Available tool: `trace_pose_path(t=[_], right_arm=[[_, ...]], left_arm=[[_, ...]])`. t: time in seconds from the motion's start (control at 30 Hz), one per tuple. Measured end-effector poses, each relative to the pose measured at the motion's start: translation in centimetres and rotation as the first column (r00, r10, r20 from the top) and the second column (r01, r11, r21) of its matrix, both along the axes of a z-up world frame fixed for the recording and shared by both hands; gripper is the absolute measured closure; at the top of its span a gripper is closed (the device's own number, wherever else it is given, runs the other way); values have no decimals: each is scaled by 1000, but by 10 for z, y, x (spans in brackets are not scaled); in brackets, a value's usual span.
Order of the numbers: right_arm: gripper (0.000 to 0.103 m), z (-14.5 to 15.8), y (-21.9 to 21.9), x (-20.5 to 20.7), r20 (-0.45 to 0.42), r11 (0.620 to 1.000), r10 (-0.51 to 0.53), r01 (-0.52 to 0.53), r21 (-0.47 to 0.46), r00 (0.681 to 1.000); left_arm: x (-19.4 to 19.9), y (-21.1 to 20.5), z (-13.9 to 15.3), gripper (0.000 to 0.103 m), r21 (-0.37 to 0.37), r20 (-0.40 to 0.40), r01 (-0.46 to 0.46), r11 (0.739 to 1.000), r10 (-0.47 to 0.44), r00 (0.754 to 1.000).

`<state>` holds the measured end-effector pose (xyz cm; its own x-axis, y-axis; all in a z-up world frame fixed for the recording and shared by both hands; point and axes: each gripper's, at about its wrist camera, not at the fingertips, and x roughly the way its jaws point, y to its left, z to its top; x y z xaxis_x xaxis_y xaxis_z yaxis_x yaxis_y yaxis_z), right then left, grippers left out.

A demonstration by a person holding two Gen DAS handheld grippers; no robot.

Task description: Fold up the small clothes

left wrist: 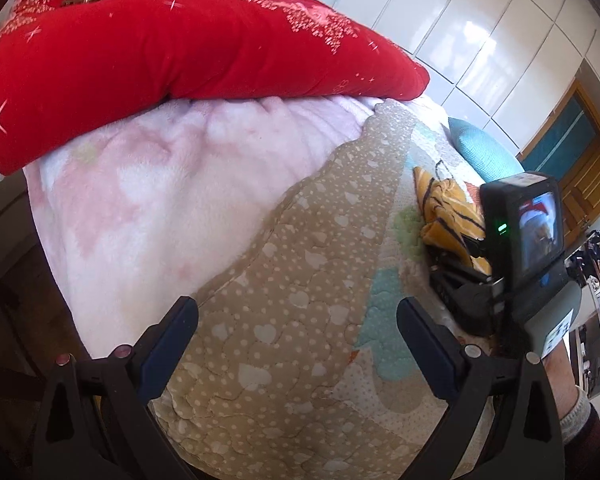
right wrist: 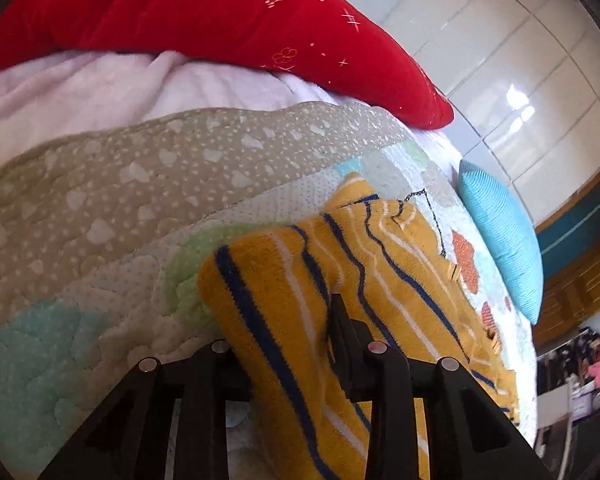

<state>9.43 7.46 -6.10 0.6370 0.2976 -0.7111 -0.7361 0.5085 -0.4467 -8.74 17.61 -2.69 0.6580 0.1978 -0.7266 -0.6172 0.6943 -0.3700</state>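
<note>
A small yellow garment with navy and white stripes (right wrist: 340, 264) lies bunched on the quilted bed cover (right wrist: 100, 208). My right gripper (right wrist: 284, 320) is shut on a fold of this garment, which bulges up between the jaws and hides the left fingertip. In the left wrist view the same garment (left wrist: 448, 216) lies at the right, with the right gripper's body and camera (left wrist: 532, 232) over it. My left gripper (left wrist: 296, 312) is open and empty above the tan heart-print border of the cover (left wrist: 300, 264), left of the garment.
A red quilt (left wrist: 160, 40) lies on a pink fleece blanket (left wrist: 160, 184) at the back of the bed. A turquoise pillow (right wrist: 500, 236) sits at the bed's far right. White glossy wardrobe doors (left wrist: 500, 28) and a wooden door (left wrist: 572, 136) stand behind.
</note>
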Motion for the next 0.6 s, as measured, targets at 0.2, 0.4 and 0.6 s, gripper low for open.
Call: trace_pose_path(t=[0.2,0.4,0.6], right_arm=[[95,94,-128,58,-213,874,-193,266,407,958],[96,97,-318,86,-379,625,-425,569,534,822],[93,26,-415,72,-549,525,-479,724,447,685]], left_arm=[[18,-27,21,4,47,3,72,996,-73,997],[53,-73,30,4,82,-8,194,978,-194,981],[88,-118,23,4,80,-62,304,949,-300,952]])
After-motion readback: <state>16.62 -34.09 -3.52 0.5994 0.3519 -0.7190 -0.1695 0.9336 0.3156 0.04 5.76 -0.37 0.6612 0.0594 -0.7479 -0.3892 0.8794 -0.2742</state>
